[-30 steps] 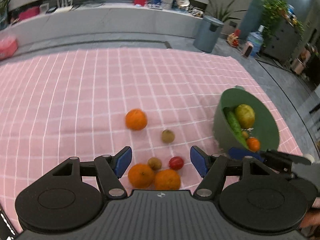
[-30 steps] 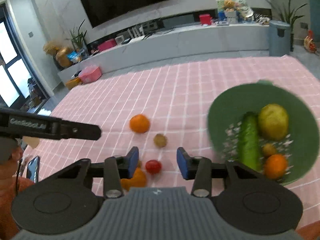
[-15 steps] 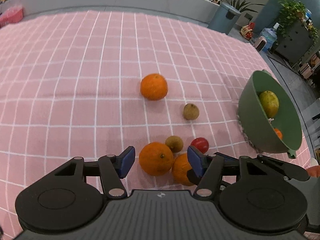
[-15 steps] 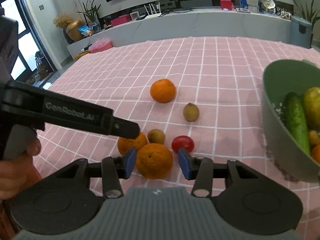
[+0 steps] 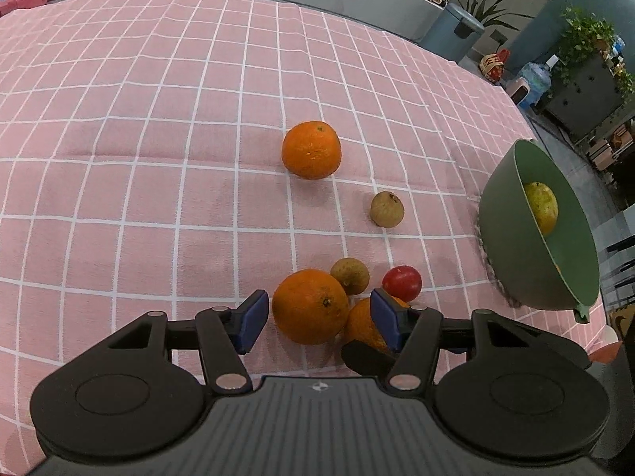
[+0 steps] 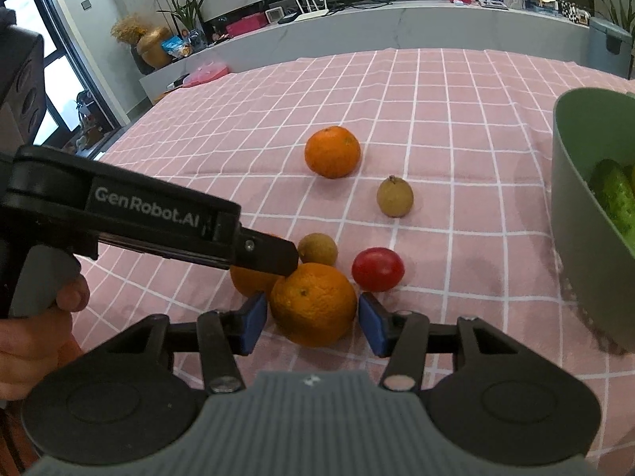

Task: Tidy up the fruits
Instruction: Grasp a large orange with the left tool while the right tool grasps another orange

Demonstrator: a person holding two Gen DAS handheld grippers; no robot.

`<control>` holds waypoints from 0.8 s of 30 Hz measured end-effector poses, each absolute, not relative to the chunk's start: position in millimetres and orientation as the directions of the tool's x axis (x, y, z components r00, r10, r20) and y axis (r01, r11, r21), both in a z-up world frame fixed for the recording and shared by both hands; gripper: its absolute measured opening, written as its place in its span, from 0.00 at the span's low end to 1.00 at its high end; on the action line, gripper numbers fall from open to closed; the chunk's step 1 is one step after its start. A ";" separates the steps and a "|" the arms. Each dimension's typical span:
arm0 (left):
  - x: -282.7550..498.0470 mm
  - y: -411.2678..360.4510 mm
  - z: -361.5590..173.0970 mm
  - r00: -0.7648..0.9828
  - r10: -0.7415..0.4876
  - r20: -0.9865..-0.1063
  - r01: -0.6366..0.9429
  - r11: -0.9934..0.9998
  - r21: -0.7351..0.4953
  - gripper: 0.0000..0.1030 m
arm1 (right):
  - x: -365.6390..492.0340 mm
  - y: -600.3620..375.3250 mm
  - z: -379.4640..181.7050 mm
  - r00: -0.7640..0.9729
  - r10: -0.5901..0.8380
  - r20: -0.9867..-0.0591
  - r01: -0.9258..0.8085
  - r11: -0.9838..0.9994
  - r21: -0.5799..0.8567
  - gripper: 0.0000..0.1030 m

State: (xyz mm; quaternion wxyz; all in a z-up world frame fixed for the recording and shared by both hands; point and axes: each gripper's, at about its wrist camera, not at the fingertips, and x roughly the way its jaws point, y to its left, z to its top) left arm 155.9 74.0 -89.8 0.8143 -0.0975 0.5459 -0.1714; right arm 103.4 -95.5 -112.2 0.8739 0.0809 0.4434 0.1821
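Note:
Several fruits lie on the pink checked cloth. My left gripper (image 5: 319,323) is open around one near orange (image 5: 310,306), its pads a little apart from the fruit. My right gripper (image 6: 313,325) is open around a second near orange (image 6: 313,303), which shows partly hidden in the left wrist view (image 5: 363,323). A small brown fruit (image 5: 350,275) and a red tomato (image 5: 401,283) lie just beyond. A third orange (image 5: 311,150) and another brown fruit (image 5: 387,209) lie farther off. A green bowl (image 5: 512,246) at the right holds a yellow-green fruit (image 5: 540,207) and a cucumber (image 6: 617,198).
The left gripper's body (image 6: 131,214) and the hand holding it cross the left of the right wrist view. A long grey counter (image 6: 357,27) with clutter runs behind the table. A grey bin (image 5: 454,35) and plants stand beyond the far right edge.
Both grippers have moved down and forward to the near cluster. Each now has an orange between its open fingers. The bowl has slid toward the right edge of both views.

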 end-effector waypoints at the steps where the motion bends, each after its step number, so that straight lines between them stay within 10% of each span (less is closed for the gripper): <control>1: 155.6 74.2 -89.4 0.346 -0.386 -0.855 0.172 0.922 -0.347 0.67 | 103.6 -95.4 -112.6 0.539 0.390 -0.746 -0.246 0.920 0.304 0.45; 24: 154.4 67.6 -97.1 0.329 -0.358 -0.874 0.199 0.931 -0.307 0.48 | 91.2 -110.4 -99.7 0.542 0.296 -0.786 -0.173 0.955 0.240 0.43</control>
